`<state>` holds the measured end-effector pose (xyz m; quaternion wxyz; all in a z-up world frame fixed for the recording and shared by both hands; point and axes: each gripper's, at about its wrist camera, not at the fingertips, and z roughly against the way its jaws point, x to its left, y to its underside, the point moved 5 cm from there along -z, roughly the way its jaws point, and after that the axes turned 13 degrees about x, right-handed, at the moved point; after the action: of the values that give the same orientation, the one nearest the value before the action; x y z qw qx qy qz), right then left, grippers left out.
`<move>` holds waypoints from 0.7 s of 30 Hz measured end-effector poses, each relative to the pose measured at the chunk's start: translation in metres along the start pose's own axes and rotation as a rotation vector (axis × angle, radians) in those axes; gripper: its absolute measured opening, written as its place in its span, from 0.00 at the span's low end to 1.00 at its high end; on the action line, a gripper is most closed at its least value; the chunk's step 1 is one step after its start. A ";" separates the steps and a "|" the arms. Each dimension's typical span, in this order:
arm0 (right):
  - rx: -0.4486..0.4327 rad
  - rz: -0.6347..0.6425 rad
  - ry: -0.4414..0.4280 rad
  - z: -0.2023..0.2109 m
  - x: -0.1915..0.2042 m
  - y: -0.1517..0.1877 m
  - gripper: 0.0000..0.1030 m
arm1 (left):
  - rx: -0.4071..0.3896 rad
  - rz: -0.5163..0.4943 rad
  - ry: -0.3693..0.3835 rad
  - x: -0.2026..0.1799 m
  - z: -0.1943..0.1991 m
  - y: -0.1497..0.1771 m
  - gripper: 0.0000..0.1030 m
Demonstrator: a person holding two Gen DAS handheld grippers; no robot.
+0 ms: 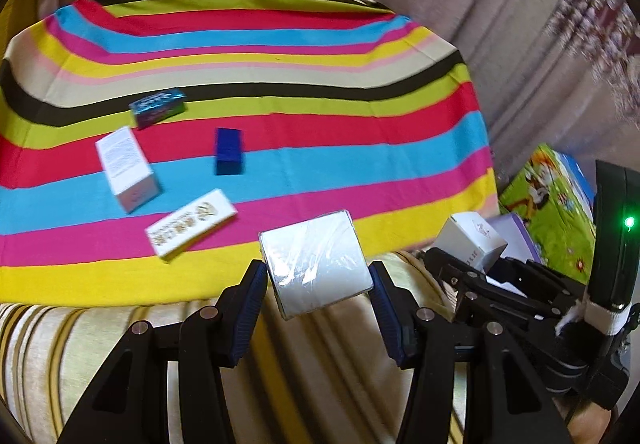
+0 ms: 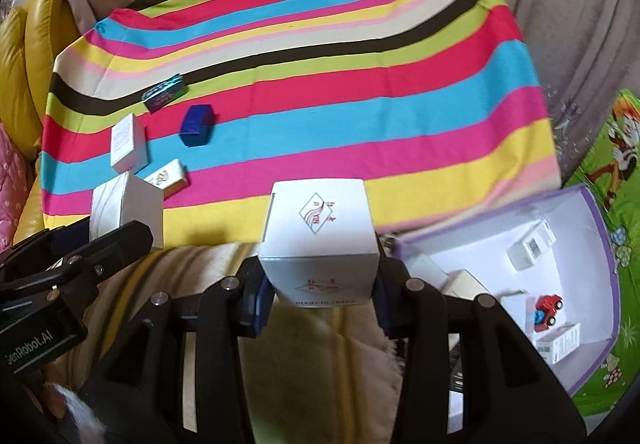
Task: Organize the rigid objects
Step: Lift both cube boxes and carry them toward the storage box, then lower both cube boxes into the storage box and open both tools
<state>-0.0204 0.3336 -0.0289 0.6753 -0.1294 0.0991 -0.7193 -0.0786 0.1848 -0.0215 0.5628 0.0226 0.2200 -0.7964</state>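
Observation:
My left gripper (image 1: 318, 276) is shut on a white plastic-wrapped box (image 1: 316, 262), held above the front edge of the striped cloth (image 1: 320, 148). My right gripper (image 2: 320, 284) is shut on a white logo box (image 2: 320, 240), also seen in the left wrist view (image 1: 470, 240). On the cloth's left lie a dark blue box (image 1: 229, 151), a white box (image 1: 126, 168), a white-and-gold box (image 1: 192, 222) and a teal-and-dark box (image 1: 158, 109). The left gripper and its box show at the left of the right wrist view (image 2: 124, 208).
A purple-rimmed white box (image 2: 592, 228) at the right holds small white boxes and a red toy car (image 2: 546, 308). It sits on a green cartoon mat (image 2: 616, 148). A striped beige blanket (image 1: 80, 344) lies below the grippers. A yellow cushion (image 2: 36, 44) is at the left.

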 end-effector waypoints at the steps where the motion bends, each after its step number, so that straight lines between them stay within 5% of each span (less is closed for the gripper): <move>1: -0.002 -0.006 0.003 0.001 -0.004 0.001 0.44 | 0.008 -0.006 0.006 -0.004 -0.002 0.001 0.51; 21: 0.018 -0.197 0.070 0.017 -0.122 0.055 0.44 | 0.094 -0.197 0.072 -0.101 -0.027 0.015 0.51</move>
<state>0.0439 0.4516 -0.0365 0.5985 -0.1073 0.1030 -0.7872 -0.0334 0.2807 -0.0218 0.4721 0.0559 0.2035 -0.8559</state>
